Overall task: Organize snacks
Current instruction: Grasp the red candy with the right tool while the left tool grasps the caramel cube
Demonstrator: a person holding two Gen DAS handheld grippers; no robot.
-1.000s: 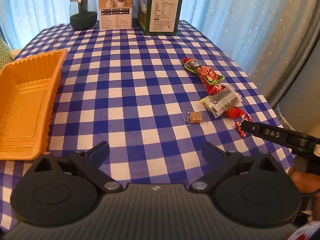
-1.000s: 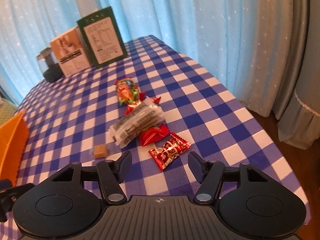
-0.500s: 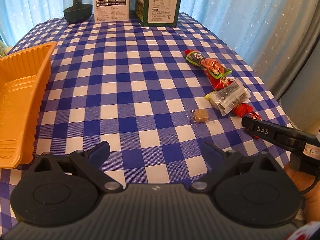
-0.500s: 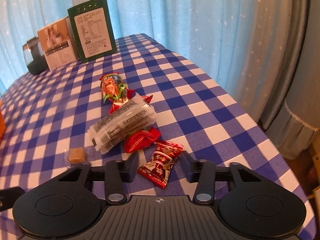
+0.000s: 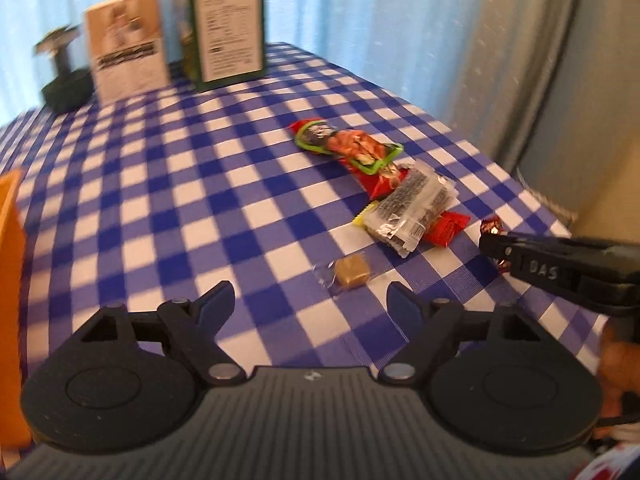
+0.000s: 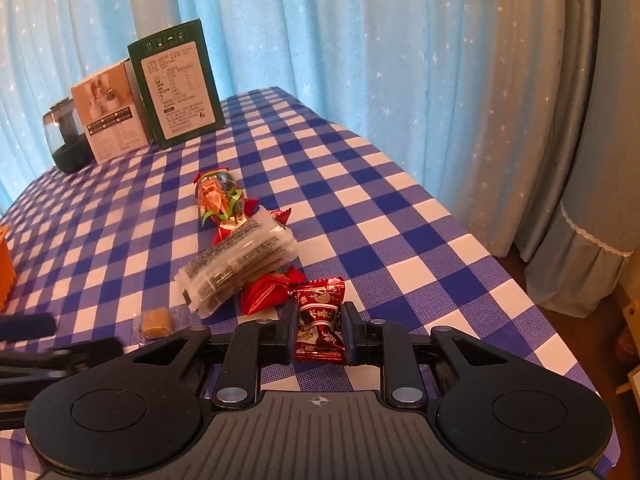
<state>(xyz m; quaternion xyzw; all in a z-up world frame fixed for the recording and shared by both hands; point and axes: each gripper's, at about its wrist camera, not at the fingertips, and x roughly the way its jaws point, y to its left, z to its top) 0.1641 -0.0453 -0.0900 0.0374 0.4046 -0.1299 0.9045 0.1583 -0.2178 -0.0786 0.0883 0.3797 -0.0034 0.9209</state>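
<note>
My right gripper is shut on a dark red candy packet, pads pressing both its sides just above the checked cloth. Beside it lie a red wrapper, a clear packet of dark sticks and a long red-green packet. A wrapped toffee lies just ahead of my left gripper, whose jaws are closing with nothing between them. The right gripper shows side-on at the right of the left wrist view. The orange tray sits at the far left.
A green box, a white box and a dark jar stand at the table's back edge, against blue curtains. The table's right edge falls away close to the snacks.
My right gripper closed on the dark red packet. My left gripper swung right towards the toffee and its jaws narrowed. The tray slid almost out of its view.
</note>
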